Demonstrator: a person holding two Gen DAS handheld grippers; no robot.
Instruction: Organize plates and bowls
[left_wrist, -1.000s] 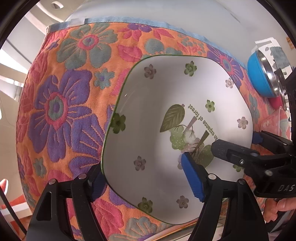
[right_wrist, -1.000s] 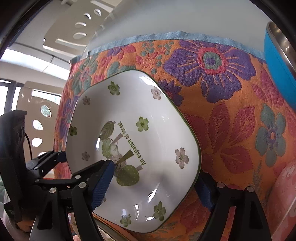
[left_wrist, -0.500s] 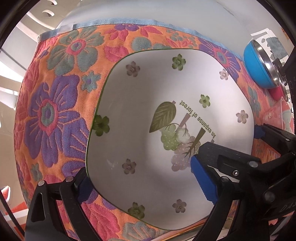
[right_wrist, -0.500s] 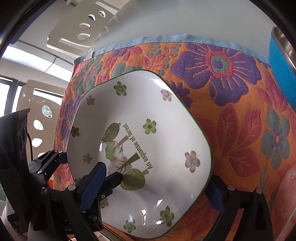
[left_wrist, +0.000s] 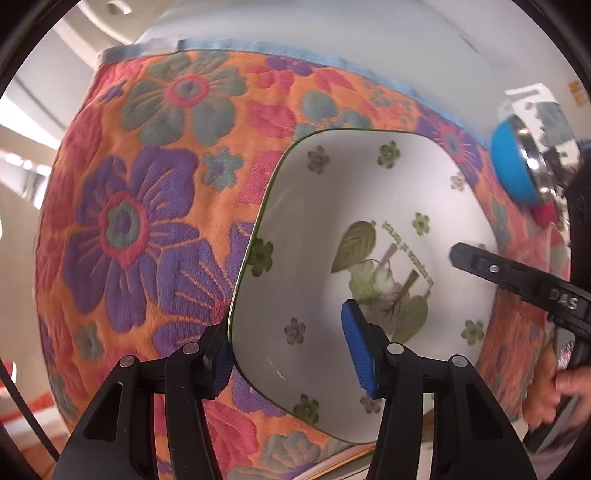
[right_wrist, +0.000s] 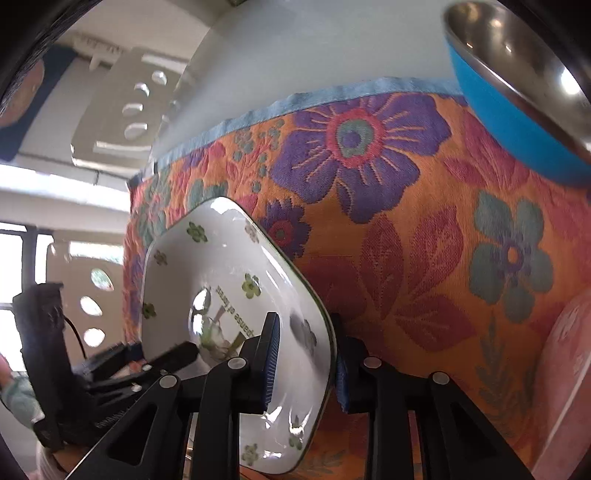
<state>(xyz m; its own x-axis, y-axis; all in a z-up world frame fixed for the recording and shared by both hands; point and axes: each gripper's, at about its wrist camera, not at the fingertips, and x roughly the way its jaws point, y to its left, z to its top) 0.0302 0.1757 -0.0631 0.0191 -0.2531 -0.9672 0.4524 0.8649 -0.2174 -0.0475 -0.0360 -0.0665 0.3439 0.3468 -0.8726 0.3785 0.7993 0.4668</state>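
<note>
A white squarish bowl (left_wrist: 332, 206) with green flowers and a leaf print lies on a floral cloth (left_wrist: 147, 221). My left gripper (left_wrist: 290, 352) straddles its near-left rim, one pad outside, the other over the inside; its jaws are closing and the inner pad stands off the wall. A finger (left_wrist: 480, 264) of my right gripper reaches in from the right. In the right wrist view the bowl (right_wrist: 221, 258) is seen edge-on and my right gripper (right_wrist: 304, 369) is closing on its rim, pads pressing both sides. The left gripper's fingers (right_wrist: 177, 356) show at the bowl's far side.
A blue bowl with a steel inside (right_wrist: 517, 110) stands at the cloth's far right corner (left_wrist: 513, 166). A pink dish (right_wrist: 565, 350) lies near the right edge. A hand (left_wrist: 565, 398) holds the right gripper. White table lies beyond the cloth's blue hem.
Both grippers' jaws have narrowed from wide apart. The right pads now pinch the bowl's rim, and that view has rolled and shifted right. The left inner pad came closer to the rim.
</note>
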